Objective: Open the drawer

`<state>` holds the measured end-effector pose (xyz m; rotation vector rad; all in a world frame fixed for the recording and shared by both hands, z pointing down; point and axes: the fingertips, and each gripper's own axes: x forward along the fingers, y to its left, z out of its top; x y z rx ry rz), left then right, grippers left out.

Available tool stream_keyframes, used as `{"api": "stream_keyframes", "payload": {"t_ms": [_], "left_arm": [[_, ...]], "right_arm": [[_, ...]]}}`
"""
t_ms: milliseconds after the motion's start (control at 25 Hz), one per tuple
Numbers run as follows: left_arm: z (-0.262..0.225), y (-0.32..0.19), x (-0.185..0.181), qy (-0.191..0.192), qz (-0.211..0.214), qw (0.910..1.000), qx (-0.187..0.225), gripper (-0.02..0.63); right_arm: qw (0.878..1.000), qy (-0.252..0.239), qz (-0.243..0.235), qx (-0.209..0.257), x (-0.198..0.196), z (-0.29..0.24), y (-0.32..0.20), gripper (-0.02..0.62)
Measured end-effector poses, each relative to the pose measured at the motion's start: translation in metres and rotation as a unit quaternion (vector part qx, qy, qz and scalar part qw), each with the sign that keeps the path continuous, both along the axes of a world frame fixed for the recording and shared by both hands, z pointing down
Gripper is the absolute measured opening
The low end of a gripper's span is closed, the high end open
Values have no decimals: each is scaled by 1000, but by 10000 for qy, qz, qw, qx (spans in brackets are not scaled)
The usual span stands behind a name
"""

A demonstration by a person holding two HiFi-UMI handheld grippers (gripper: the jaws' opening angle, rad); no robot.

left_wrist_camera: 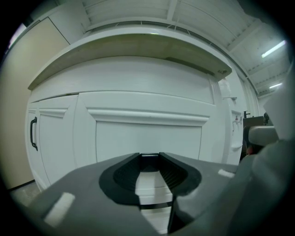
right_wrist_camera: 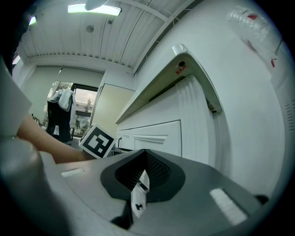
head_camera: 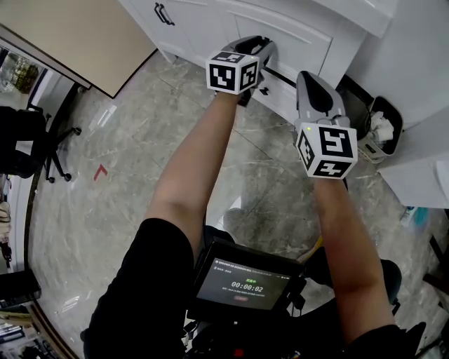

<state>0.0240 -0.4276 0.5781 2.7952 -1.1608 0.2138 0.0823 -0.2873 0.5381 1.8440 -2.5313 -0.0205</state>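
Observation:
The white drawer front [head_camera: 303,50] belongs to a low cabinet at the top of the head view and carries a black handle [head_camera: 280,74]. My left gripper [head_camera: 267,50] is right at this front, above the handle's left end. In the left gripper view its jaws stand a narrow way apart, so the left gripper [left_wrist_camera: 150,159] is open; a short dark bar shows between the fingertips against the panelled front [left_wrist_camera: 147,138]. My right gripper [head_camera: 309,77] hovers just right of the handle. It is shut and empty [right_wrist_camera: 146,155], with the cabinet side [right_wrist_camera: 156,138] beyond it.
A cabinet door with a black handle [head_camera: 163,12] [left_wrist_camera: 33,133] stands to the left. A black bin with crumpled paper [head_camera: 379,130] sits at the right by a white wall. An office chair [head_camera: 43,144] is far left. A screen [head_camera: 242,284] hangs at my chest above the marble floor.

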Motion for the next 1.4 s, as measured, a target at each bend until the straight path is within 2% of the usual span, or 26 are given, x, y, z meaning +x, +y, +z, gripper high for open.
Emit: {"api": "stream_keyframes", "payload": {"t_ms": [560,840,1040,1200,1400], "left_arm": [[0,22,-17,181,-2,9998,-31,129],[-2,66,-55,276,92,9996,38,129],[-1,97,-80,239,125,9996,13,129],[0,112,-87,243,145,9996,-2,129],[0,117,-93,278,187,9994,-31,129]], "right_arm": [[9998,79,169,-69,-28,12,17,23],[9992,-3,390,-25,-51,5,26,23],[9997,-81,232,22,-83,-3,52,23],[9998,-155,57,59,-106,-8,71,23],[9998,-164,55,63,-112,-8,73,23]]}}
